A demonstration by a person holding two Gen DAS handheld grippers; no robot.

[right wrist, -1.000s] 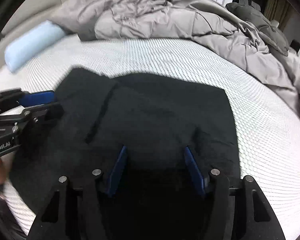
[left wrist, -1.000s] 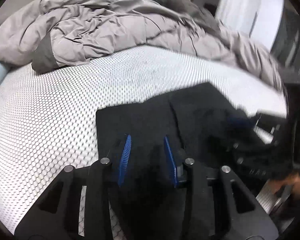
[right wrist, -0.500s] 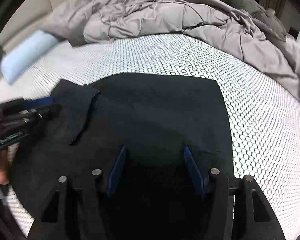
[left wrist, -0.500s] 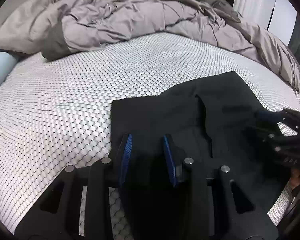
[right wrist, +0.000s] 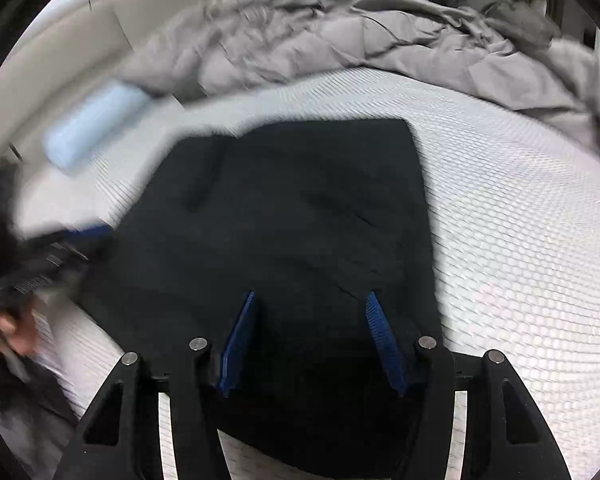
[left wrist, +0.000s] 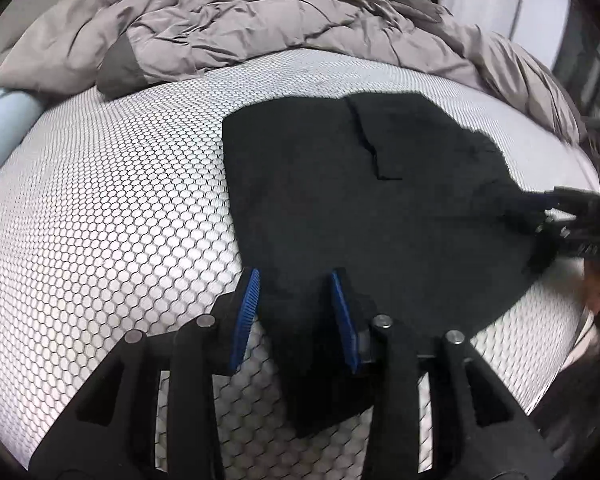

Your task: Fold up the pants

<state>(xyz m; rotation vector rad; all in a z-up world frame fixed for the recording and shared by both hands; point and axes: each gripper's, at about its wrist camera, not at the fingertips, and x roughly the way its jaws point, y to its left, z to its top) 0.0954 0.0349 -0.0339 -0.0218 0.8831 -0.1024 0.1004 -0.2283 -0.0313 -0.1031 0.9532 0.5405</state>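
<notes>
Black pants lie spread on the white honeycomb-patterned mattress, and a seam slit shows near their far edge. My left gripper has the near left corner of the cloth between its blue pads. Its jaws are opening, and a flap of cloth hangs below the fingers. In the right wrist view, which is motion-blurred, the pants fill the middle. My right gripper grips their near edge with the jaws fairly wide, and cloth fills the gap. Each gripper also shows at the side of the other's view: right gripper, left gripper.
A crumpled grey duvet is heaped along the far side of the bed. A light blue bolster pillow lies at the far left. A hand shows at the left edge. The mattress edge runs close at the right in the left wrist view.
Both grippers have moved across the bed with the pants' near edge. The pants now lie flatter and more spread out. The left jaws stand a little wider.
</notes>
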